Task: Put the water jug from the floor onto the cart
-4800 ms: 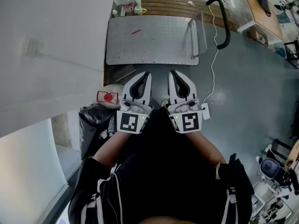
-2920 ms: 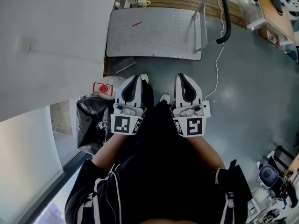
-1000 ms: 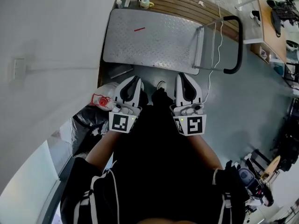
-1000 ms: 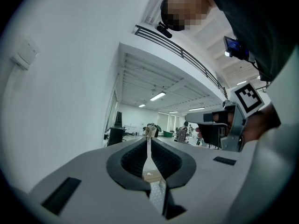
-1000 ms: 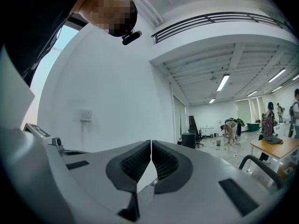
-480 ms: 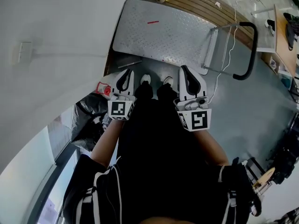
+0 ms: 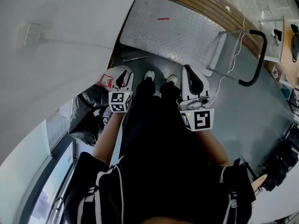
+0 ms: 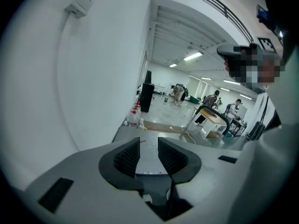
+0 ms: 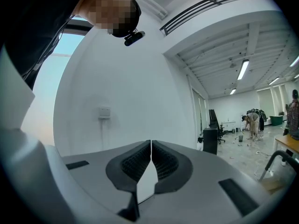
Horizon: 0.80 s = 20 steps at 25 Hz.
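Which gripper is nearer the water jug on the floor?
Left. The left gripper, fingers opening with nothing between them, hovers beside the water jug; the right gripper is beyond the person's legs.

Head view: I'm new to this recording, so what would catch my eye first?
The diamond-plate cart fills the top of the picture. Below it, the left gripper, jaws opening with nothing between them, reaches beside the red-capped water jug on the floor by the wall. The right gripper is shut.
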Each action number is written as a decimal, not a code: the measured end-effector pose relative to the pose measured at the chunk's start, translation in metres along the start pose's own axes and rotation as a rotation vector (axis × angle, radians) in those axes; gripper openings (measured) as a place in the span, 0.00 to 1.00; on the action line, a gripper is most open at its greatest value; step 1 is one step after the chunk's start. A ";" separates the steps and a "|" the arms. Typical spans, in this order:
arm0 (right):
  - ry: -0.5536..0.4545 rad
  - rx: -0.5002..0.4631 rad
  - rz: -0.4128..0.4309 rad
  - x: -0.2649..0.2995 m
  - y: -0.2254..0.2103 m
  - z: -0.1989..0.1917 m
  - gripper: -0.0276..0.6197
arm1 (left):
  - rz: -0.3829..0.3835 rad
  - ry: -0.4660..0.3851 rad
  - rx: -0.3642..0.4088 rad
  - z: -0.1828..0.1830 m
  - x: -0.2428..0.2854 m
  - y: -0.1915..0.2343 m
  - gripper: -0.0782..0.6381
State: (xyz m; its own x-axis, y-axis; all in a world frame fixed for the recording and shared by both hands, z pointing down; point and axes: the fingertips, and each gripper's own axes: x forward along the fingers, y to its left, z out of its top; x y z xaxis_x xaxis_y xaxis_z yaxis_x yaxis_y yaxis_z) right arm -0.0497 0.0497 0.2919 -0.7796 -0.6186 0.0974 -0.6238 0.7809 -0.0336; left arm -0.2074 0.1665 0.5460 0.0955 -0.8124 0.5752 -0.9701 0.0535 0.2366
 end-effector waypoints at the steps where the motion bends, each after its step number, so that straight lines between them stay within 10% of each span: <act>1: 0.003 -0.001 0.002 0.002 0.004 -0.001 0.07 | 0.008 0.019 0.009 -0.010 0.000 0.007 0.27; 20: 0.073 -0.020 -0.011 -0.003 0.027 -0.027 0.07 | 0.090 0.455 -0.086 -0.230 0.000 0.088 0.27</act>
State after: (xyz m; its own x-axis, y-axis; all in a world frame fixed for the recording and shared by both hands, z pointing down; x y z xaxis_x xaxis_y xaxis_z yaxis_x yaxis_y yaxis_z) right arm -0.0627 0.0754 0.3172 -0.7661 -0.6199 0.1699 -0.6307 0.7760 -0.0125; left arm -0.2420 0.3048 0.7469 0.1181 -0.4667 0.8765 -0.9590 0.1754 0.2226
